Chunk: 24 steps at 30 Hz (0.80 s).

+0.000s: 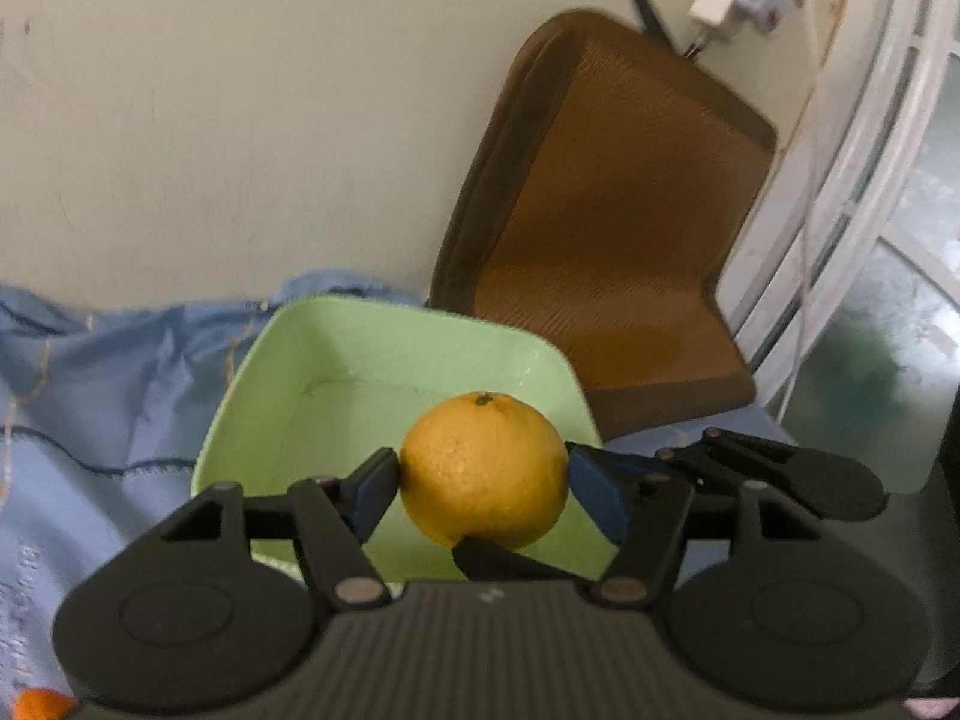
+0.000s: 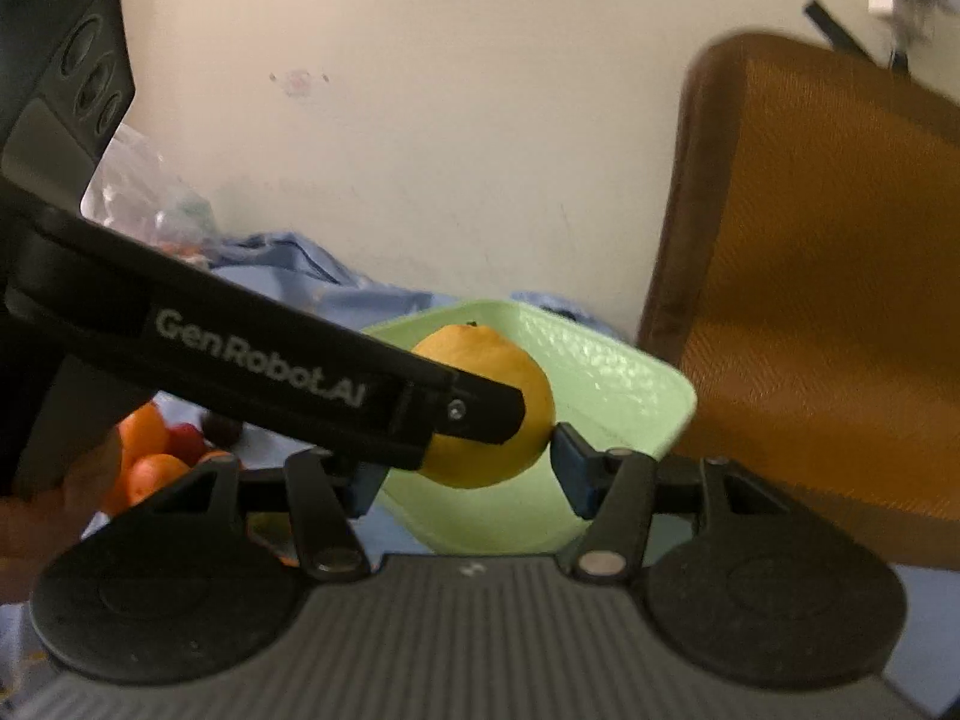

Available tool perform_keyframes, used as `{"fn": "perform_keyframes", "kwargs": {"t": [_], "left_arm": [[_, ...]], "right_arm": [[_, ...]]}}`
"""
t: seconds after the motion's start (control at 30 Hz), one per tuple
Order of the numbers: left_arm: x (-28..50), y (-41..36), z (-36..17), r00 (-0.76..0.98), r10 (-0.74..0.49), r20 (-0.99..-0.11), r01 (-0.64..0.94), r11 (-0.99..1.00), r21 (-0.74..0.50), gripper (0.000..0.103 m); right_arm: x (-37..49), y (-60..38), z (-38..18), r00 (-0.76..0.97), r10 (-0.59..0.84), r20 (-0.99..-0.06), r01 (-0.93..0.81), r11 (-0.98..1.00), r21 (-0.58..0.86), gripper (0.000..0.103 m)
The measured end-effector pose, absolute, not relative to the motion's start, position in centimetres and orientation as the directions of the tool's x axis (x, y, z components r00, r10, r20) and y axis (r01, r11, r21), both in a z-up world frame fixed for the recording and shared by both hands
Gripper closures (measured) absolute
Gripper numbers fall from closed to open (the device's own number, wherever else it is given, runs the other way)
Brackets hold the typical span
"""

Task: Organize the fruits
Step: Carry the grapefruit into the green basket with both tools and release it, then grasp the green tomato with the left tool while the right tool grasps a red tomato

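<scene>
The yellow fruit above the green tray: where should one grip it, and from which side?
Grip the fruit across its widest middle, one pad on each side, coming in level from the side. It is round and its stem end points up, so the sides give even curves. The left gripper holds it this way.
</scene>
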<state>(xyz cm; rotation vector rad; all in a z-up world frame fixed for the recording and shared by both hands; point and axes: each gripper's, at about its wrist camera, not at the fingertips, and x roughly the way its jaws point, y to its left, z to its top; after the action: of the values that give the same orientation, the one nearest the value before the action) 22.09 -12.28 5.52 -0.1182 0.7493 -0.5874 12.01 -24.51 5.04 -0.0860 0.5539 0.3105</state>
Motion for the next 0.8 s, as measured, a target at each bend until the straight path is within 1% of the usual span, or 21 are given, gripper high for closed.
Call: {"fn": "perform_keyframes", "kwargs": {"t": [0.03, 0.1, 0.2, 0.3, 0.37, 0.43, 0.47, 0.5, 0.53, 0.6, 0.63, 0.67, 0.8], "left_arm": [[22.3, -12.3, 5.1, 0.576, -0.540, -0.614, 0.457, 0.835, -0.305, 0.038], [22.4, -12.3, 4.5, 0.564, -0.532, -0.632, 0.456, 0.838, -0.298, 0.035], [21.8, -11.5, 4.8, 0.571, -0.540, -0.618, 0.455, 0.835, -0.309, 0.034], [20.1, -9.3, 6.5, 0.602, -0.571, -0.558, 0.459, 0.819, -0.343, 0.034], [18.3, -6.9, 7.8, 0.631, -0.590, -0.504, 0.461, 0.807, -0.369, 0.031], [16.2, -4.3, 8.5, 0.671, -0.573, -0.470, 0.440, 0.818, -0.370, 0.028], [15.1, -3.1, 8.7, 0.692, -0.555, -0.462, 0.424, 0.830, -0.363, 0.028], [14.2, -1.9, 8.7, 0.706, -0.540, -0.458, 0.410, 0.839, -0.357, 0.028], [13.1, -0.7, 8.5, 0.718, -0.525, -0.457, 0.395, 0.848, -0.354, 0.028], [11.2, 1.3, 7.9, 0.735, -0.494, -0.465, 0.363, 0.865, -0.346, 0.028], [10.3, 2.1, 7.5, 0.740, -0.477, -0.473, 0.347, 0.874, -0.339, 0.028], [9.4, 2.8, 6.9, 0.744, -0.464, -0.482, 0.335, 0.882, -0.332, 0.029], [6.5, 4.4, 5.0, 0.727, -0.453, -0.515, 0.319, 0.888, -0.331, 0.030]], "right_arm": [[12.3, -24.6, 4.7, 0.811, 0.280, -0.514, -0.332, 0.943, -0.011, 0.042], [12.2, -24.5, 4.2, 0.812, 0.288, -0.507, -0.330, 0.944, 0.007, 0.042], [11.9, -24.4, 4.5, 0.830, 0.299, -0.471, -0.333, 0.943, 0.013, 0.039], [10.8, -24.3, 5.0, 0.845, 0.315, -0.432, -0.341, 0.940, 0.018, 0.038], [9.2, -24.3, 5.3, 0.853, 0.324, -0.408, -0.342, 0.939, 0.032, 0.038], [7.7, -24.3, 5.4, 0.851, 0.352, -0.389, -0.357, 0.932, 0.061, 0.038], [6.7, -24.2, 5.3, 0.848, 0.368, -0.382, -0.367, 0.927, 0.079, 0.042], [5.9, -24.1, 5.0, 0.842, 0.380, -0.384, -0.375, 0.923, 0.092, 0.053], [5.3, -23.8, 4.8, 0.832, 0.390, -0.396, -0.384, 0.918, 0.098, 0.059], [3.3, -23.2, 4.3, 0.811, 0.396, -0.431, -0.391, 0.914, 0.106, 0.076], [2.6, -22.9, 4.0, 0.796, 0.406, -0.448, -0.398, 0.910, 0.117, 0.080], [2.0, -22.7, 3.7, 0.782, 0.420, -0.460, -0.405, 0.904, 0.136, 0.084], [-0.8, -21.2, 2.9, 0.754, 0.453, -0.475, -0.427, 0.888, 0.169, 0.084]]}}
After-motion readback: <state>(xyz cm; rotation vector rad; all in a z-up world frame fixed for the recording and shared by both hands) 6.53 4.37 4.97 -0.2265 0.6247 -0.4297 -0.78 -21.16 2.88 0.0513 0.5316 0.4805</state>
